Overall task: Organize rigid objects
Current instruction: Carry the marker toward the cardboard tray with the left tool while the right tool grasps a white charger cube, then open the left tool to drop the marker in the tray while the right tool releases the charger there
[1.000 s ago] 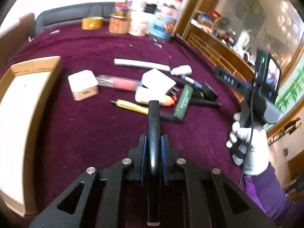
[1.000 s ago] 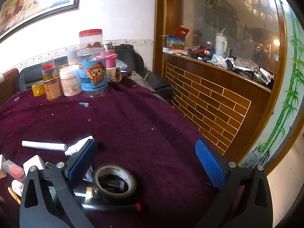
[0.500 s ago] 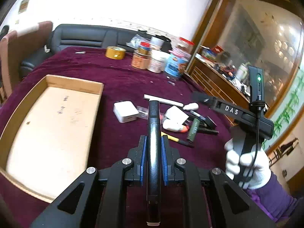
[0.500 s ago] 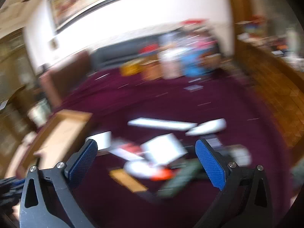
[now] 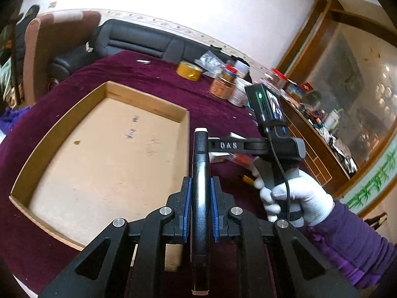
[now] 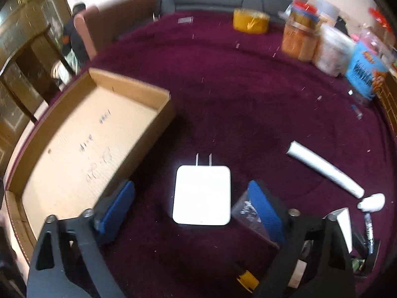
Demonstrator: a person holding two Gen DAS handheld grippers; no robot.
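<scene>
My left gripper (image 5: 200, 213) is shut on a black marker (image 5: 200, 173) with a white tip, held above the near right edge of the shallow cardboard tray (image 5: 183, 114). In the right wrist view my right gripper (image 6: 192, 213) hangs over a white plug adapter (image 6: 202, 193) lying flat on the purple cloth, prongs pointing away. Its jaws are closing, one blue pad on each side of the adapter, with gaps still showing. The tray (image 6: 158, 104) lies just left of the adapter. A white-gloved hand (image 5: 297, 196) holds the right gripper's handle in the left wrist view.
A white tube (image 6: 325, 168), a clear packet (image 6: 245, 213) and more small items lie to the adapter's right. A yellow tape roll (image 6: 250, 19) and several jars (image 6: 300, 39) stand along the table's far side. A dark sofa (image 5: 139, 39) sits beyond.
My left gripper carried the marker left, toward the tray. My right gripper swung from the table's right side over and down onto the white adapter, its jaws narrowing.
</scene>
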